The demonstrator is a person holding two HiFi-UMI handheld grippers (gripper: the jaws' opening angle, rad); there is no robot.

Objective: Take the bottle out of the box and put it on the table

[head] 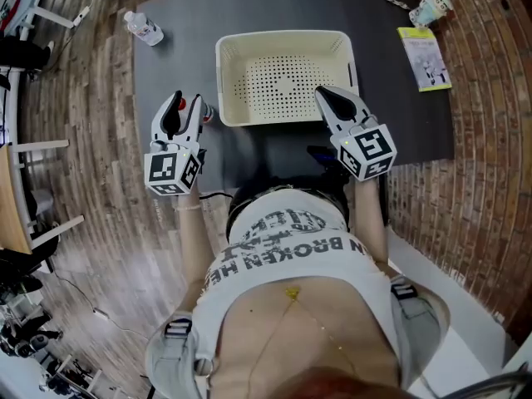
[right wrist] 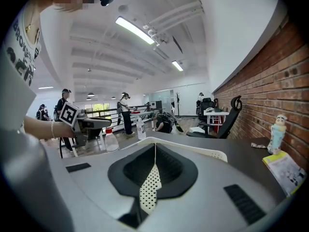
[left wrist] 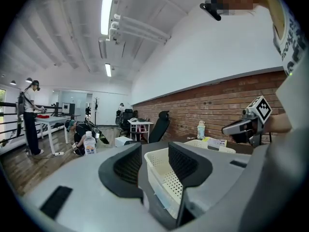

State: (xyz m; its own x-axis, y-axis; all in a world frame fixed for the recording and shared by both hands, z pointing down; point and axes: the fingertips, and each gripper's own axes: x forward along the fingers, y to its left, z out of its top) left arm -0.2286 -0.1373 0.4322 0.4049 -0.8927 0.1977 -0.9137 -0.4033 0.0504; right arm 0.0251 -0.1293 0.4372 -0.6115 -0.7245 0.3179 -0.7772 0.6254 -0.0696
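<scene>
A white perforated box (head: 283,37) sits empty in the middle of the dark table (head: 183,23). A clear bottle with a red cap (head: 205,114) stands upright on the table just left of the box's near left corner; the right gripper view shows that bottle (right wrist: 111,140) too. My left gripper (head: 187,102) is right beside it, raised a little, open, with nothing between its jaws; only the box (left wrist: 166,182) shows through the gap of the left gripper (left wrist: 154,151). My right gripper (head: 322,94) hovers over the box's near right corner, shut and empty. The box rim (right wrist: 203,151) shows past the right gripper (right wrist: 154,146).
A second clear bottle with a label (head: 143,27) stands at the table's far left corner. A small white and teal bottle (head: 431,8) and a yellow-edged booklet (head: 424,56) lie at the far right. Beyond the table are an office chair (left wrist: 159,124), desks and people.
</scene>
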